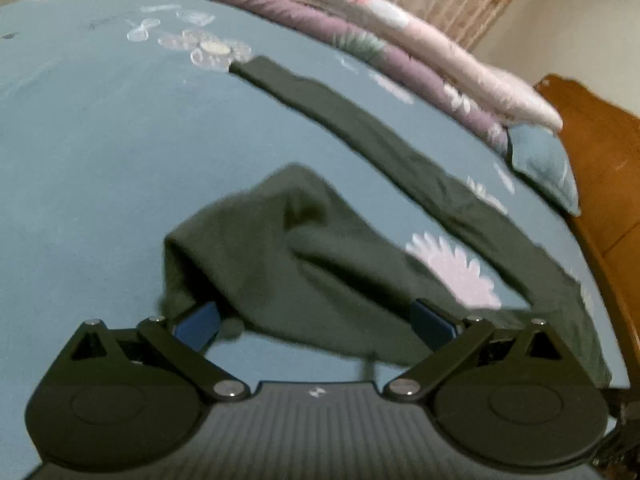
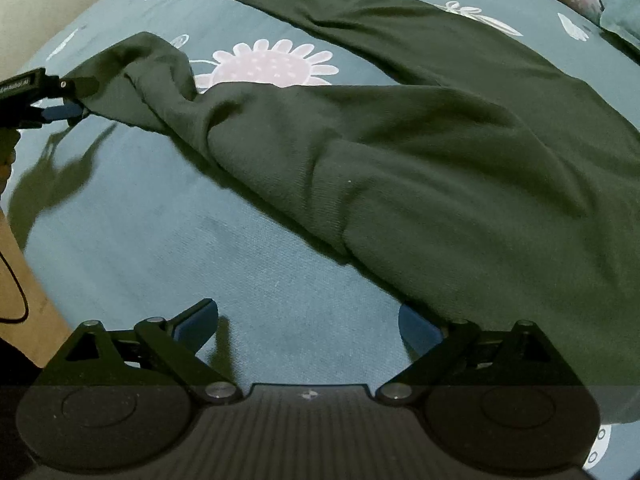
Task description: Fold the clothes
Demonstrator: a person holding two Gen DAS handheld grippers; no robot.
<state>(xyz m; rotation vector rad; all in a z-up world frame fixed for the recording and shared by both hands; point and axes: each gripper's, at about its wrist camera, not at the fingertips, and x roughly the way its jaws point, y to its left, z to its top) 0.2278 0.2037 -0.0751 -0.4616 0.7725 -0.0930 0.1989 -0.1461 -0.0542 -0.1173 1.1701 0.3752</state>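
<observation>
A dark green garment (image 1: 304, 248) lies spread on the teal flowered bed sheet (image 1: 100, 140). One long narrow part (image 1: 380, 140) runs away to the far left. A bunched end of the garment rests between the wide-apart jaws of my left gripper (image 1: 316, 320), and the blue pads (image 1: 200, 326) do not press on it. In the right wrist view the garment (image 2: 440, 160) fills the right side, and the left gripper (image 2: 74, 98) sits at its left tip. My right gripper (image 2: 308, 320) stands open over bare sheet, with the garment's edge draped by its right finger.
A folded pink and purple quilt (image 1: 400, 40) lies along the far side of the bed, with a teal pillow (image 1: 548, 164) and a wooden headboard (image 1: 600, 152) at the right. A brown board (image 2: 28, 292) with a black cable stands at the bed's left edge.
</observation>
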